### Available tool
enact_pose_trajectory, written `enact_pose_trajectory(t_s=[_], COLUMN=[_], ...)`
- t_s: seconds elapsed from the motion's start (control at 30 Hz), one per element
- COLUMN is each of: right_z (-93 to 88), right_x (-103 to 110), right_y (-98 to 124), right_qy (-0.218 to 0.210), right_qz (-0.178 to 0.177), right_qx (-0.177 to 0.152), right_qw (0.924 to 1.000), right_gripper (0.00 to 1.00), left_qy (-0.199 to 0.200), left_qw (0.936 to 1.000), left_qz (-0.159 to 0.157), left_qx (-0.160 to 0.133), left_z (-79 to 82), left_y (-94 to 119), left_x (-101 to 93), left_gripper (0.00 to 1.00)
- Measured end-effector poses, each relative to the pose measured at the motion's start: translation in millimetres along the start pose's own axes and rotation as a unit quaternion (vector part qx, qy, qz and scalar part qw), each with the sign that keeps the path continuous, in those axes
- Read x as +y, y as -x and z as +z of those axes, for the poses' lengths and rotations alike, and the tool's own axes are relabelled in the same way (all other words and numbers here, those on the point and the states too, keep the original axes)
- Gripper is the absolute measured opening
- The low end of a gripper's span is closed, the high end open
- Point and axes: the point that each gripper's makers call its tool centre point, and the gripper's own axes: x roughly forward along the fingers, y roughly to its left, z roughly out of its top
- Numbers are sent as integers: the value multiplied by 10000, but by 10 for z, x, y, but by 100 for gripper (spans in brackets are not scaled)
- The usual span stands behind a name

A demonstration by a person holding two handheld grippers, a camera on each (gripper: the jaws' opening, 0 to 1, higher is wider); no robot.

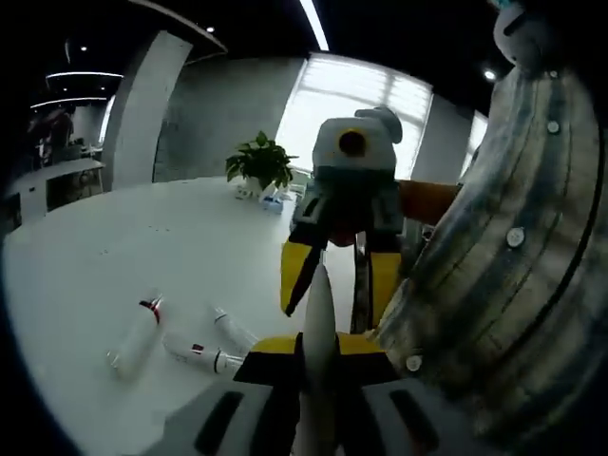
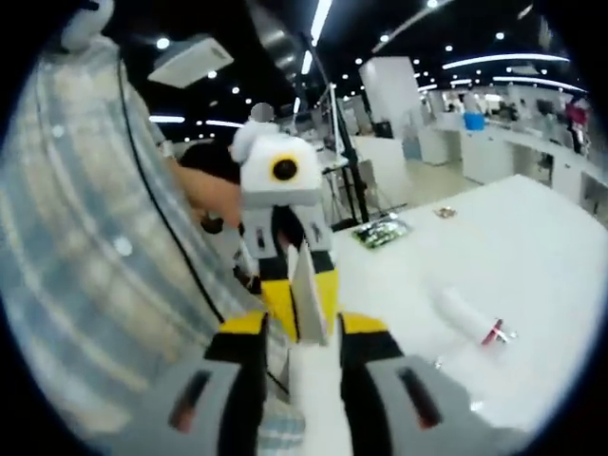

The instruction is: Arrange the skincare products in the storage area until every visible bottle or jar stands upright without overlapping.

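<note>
A white tube (image 1: pixel 319 318) runs between my two grippers, which face each other above the white table (image 1: pixel 114 247). My left gripper (image 1: pixel 318 356) is shut on one end of it. My right gripper (image 1: pixel 339 285) comes in from beyond with its yellow jaws around the tube's narrow end. In the right gripper view the tube (image 2: pixel 306 285) rises from my right gripper (image 2: pixel 313 351), shut on it, toward the left gripper (image 2: pixel 302 299). Three white bottles lie on their sides on the table: one with a red band (image 1: pixel 136 339), another (image 1: pixel 198 353) and a third (image 1: pixel 234 329). One lying bottle (image 2: pixel 470 318) shows at the right.
A person in a striped shirt (image 1: pixel 513 247) stands close behind the grippers, and the shirt (image 2: pixel 85 237) is also at the left of the right gripper view. A potted plant (image 1: pixel 258 163) stands at the table's far edge. A small dark tray (image 2: pixel 380 231) lies farther off.
</note>
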Motion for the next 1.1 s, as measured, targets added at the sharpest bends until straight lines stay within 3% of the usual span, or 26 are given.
enact_pose_trajectory(t_s=[0.1, 0.2, 0.27, 0.33, 0.47, 0.57, 0.67, 0.73, 0.83, 1.0, 1.1], right_z=[-7, -81, -105, -154, -180, -193, -201, -191, -167, -103, -75], right_x=[38, 17, 84, 73, 113, 103, 145, 161, 193, 288, 286], right_y=[-38, -75, -110, -115, -127, -146, -187, -242, -310, -379, -408], right_qy=[79, 475, 419, 698, 796, 1058, 1544, 1808, 1881, 2358, 2414], right_qz=[89, -15, 104, 10, -14, -125, -52, -19, 67, 316, 414], right_qx=[105, 411, 499, 705, 904, 1067, 1491, 1659, 1778, 2116, 2225], right_qw=[9999, 9980, 9978, 9951, 9927, 9886, 9767, 9694, 9659, 9479, 9437], right_gripper=[17, 11, 9, 8, 4, 3, 2, 1, 1, 1, 1], left_qy=[-329, -399, -422, -420, -375, -545, -595, -577, -446, -311, -216], left_qw=[9992, 9984, 9982, 9979, 9979, 9972, 9970, 9971, 9974, 9961, 9941], left_qz=[-81, -145, -141, -138, -172, -37, 69, 336, 528, 828, 1045], left_qx=[229, 367, 399, 472, 493, 515, 497, 365, 223, 17, -169], left_z=[-69, -94, -98, -122, -156, -183, -217, -243, -277, -284, -276], left_y=[-31, -75, -87, -94, -116, -115, -109, -67, 0, 106, 150], left_x=[-43, -87, -87, -80, -96, -82, -106, -79, -89, -128, -103], left_gripper=[9, 10, 10, 10, 11, 12, 12, 13, 13, 14, 15])
